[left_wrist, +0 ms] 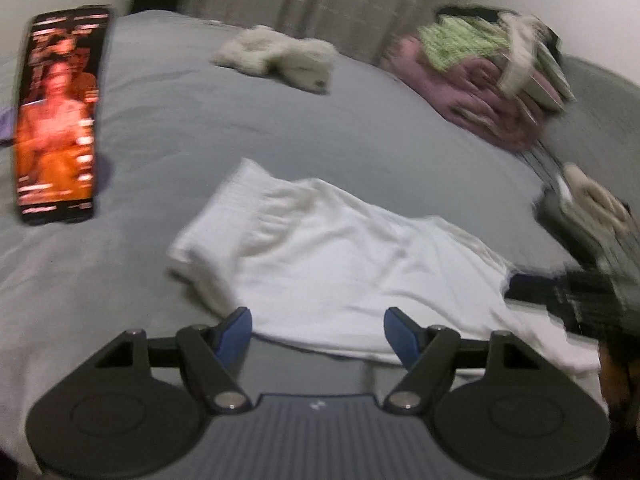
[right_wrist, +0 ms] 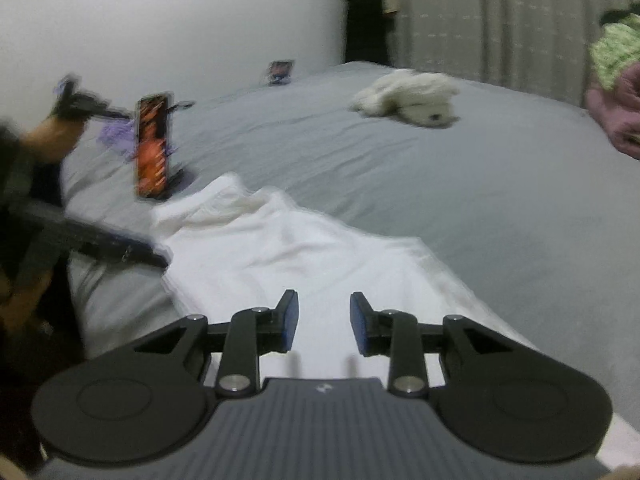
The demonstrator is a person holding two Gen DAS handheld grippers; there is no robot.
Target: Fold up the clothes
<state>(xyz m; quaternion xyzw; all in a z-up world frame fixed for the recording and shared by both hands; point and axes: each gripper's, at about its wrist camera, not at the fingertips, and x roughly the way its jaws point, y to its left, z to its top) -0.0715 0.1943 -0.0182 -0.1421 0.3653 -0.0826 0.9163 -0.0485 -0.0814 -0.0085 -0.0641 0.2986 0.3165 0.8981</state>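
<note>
Grey bed sheet [left_wrist: 200,128] fills both views, soft base, will give under press. White garment [left_wrist: 340,256] lies mid-bed, partly folded, ribbed band end toward upright phone [left_wrist: 56,112]. Looks light, limp knit; likely drapes and slides, no stiffness. Best hold judged: near hem corners, pinch thin edge layers. Left gripper [left_wrist: 318,334] jaws apart, nothing between, hovering at near hem. Right gripper [right_wrist: 324,322] jaws part-open, empty, above garment [right_wrist: 304,256].

A grey-sheeted bed [left_wrist: 200,128] stands against a plain white wall [right_wrist: 180,20] and pale patterned curtains [right_wrist: 500,20].
</note>
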